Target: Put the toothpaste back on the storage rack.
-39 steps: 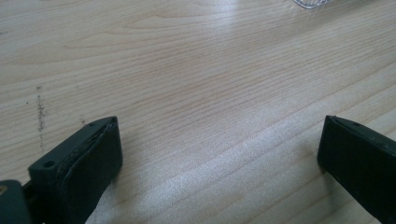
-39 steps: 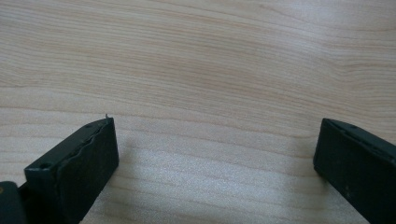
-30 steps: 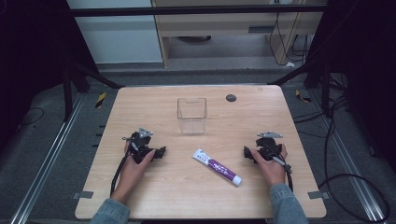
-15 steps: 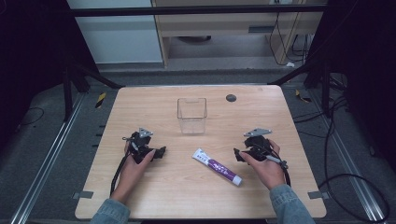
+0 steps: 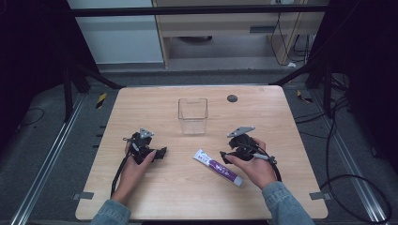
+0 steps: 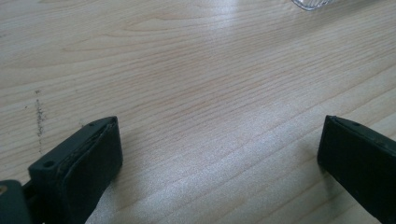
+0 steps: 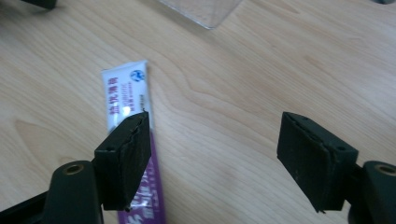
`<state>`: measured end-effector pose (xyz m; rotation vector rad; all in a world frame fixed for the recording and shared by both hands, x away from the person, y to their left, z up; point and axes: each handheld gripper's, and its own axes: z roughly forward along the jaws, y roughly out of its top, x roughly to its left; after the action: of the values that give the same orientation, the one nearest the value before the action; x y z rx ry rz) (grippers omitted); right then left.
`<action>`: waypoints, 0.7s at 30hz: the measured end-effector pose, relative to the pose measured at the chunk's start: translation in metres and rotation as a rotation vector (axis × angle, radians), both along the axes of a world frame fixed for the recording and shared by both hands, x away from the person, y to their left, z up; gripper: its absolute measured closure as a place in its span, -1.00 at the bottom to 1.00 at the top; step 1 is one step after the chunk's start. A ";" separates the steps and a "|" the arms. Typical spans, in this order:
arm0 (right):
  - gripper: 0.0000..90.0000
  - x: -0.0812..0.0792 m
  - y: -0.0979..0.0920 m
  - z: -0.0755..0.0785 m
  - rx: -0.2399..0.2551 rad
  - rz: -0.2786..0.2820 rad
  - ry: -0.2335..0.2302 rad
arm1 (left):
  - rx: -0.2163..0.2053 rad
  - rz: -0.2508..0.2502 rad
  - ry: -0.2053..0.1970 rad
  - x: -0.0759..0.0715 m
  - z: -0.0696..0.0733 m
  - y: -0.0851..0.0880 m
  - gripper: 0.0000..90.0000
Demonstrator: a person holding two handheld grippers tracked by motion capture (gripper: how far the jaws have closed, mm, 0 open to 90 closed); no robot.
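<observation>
High view: we see the white-and-purple toothpaste tube (image 5: 218,167) lying flat on the light wooden table (image 5: 164,197), slanted, its flat crimped white end toward the clear square plastic container (image 5: 193,116) and its capped end toward the person's side. It sits in front of the container, a bit to the right, apart from it. The right gripper (image 5: 231,153) hovers just beside the tube's right side, held in the person's right hand (image 5: 256,168), grey plate on top, cable trailing back over the wrist. In the right gripper view we look down btwn the black jaws: the tube (image 7: 128,116) runs under the left-hand jaw, bare wood in the gap; the jaws have just been closing but are set fairly wide, nothing btwn the pads, no contact w/ the tube. The container's clear edge (image 7: 205,11) shows at the top of that view. Further out, the left gripper (image 5: 157,152) rests low on the table's left half, well apart from the tube, held in the left hand (image 5: 133,165). In the left gripper view its jaws stand wide w/ only wood grain btwn them. A small dark round disc (image 5: 232,98) lies near the table's far edge.
</observation>
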<state>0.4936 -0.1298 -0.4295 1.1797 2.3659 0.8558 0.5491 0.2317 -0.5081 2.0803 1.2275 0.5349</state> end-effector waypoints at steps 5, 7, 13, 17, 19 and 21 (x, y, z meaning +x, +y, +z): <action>-0.28 -0.001 0.018 -0.003 -0.011 0.063 0.042 | 0.000 0.000 0.001 0.000 0.000 0.000 -1.00; -0.25 -0.001 0.022 -0.004 -0.011 0.071 0.055 | 0.001 0.000 0.001 0.000 0.000 0.000 -1.00; -0.21 -0.003 0.032 -0.006 -0.020 0.105 0.092 | 0.001 0.000 0.001 0.000 0.000 0.000 -1.00; -0.18 -0.003 0.044 -0.012 -0.039 0.129 0.129 | 0.000 0.000 0.000 0.000 0.000 0.000 -1.00; -0.16 -0.002 0.048 -0.016 -0.052 0.136 0.139 | 0.001 -0.001 0.000 0.000 0.000 0.000 -1.00; -0.13 -0.001 0.053 -0.020 -0.058 0.137 0.155 | 0.001 0.000 0.001 0.000 0.000 0.000 -1.00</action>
<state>0.4928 -0.0768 -0.4498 1.1084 2.6041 0.7567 0.5491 0.2318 -0.5081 2.0813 1.2273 0.5347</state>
